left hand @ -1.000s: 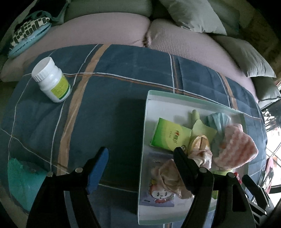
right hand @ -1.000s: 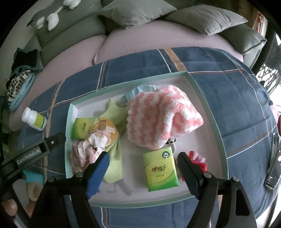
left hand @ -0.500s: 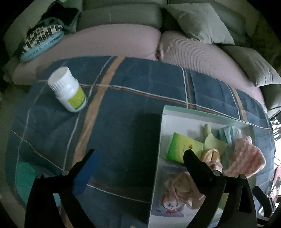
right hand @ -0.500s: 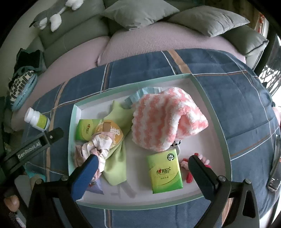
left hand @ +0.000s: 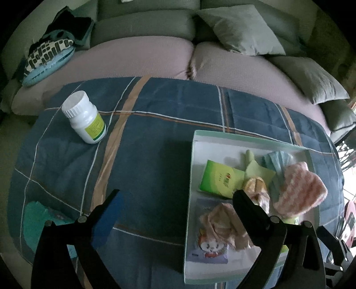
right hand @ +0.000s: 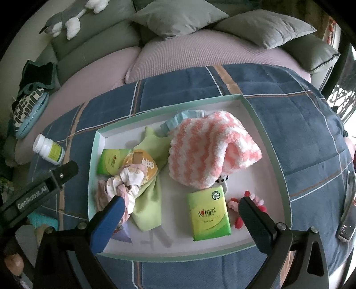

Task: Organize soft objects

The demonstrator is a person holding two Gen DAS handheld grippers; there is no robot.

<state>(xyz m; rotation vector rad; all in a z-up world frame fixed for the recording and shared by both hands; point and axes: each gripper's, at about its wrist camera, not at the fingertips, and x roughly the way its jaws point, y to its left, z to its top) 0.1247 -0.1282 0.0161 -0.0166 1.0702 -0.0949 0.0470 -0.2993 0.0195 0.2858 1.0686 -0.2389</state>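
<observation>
Jaws of the left gripper (left hand: 176,201) stand spread wide, nothing between them — one blue-padded finger over the quilt, the black one over the tray's near-left part. In the left wrist view, a white plastic pill bottle with a yellow-green label (left hand: 84,117) lies tilted on the blue plaid quilt (left hand: 144,133), well apart from the shallow white tray with a pale green rim (left hand: 191,169). In the tray: a flat green tissue pack (left hand: 219,179), a fluffy pink-and-white striped cloth (left hand: 298,195), a folded light-blue pleated face mask (left hand: 278,159) and a crumpled pale pink fabric piece (left hand: 222,222) lying over a cartoon-printed packet (left hand: 209,249). A black-and-white patterned cushion with a blue edge (left hand: 46,60) sits on the pink-covered sofa seat (left hand: 138,57) at far left; grey pillows (left hand: 240,29) lie behind.

Right wrist view: the right gripper (right hand: 180,205) is likewise released, fingers wide and holding nothing, hovering over the tray's near side. A second green tissue pack (right hand: 209,216) lies just ahead, between the fingers' lines but untouched. The striped cloth sits mid-tray, touching that pack's far end; a lime-green cloth (right hand: 149,197) stretches beside it, under a round yellow-orange packet (right hand: 142,164). Small red and pink soft pieces (right hand: 240,211) sit by the black finger. A grey-and-white plush toy (right hand: 66,20) rests on the sofa back.
</observation>
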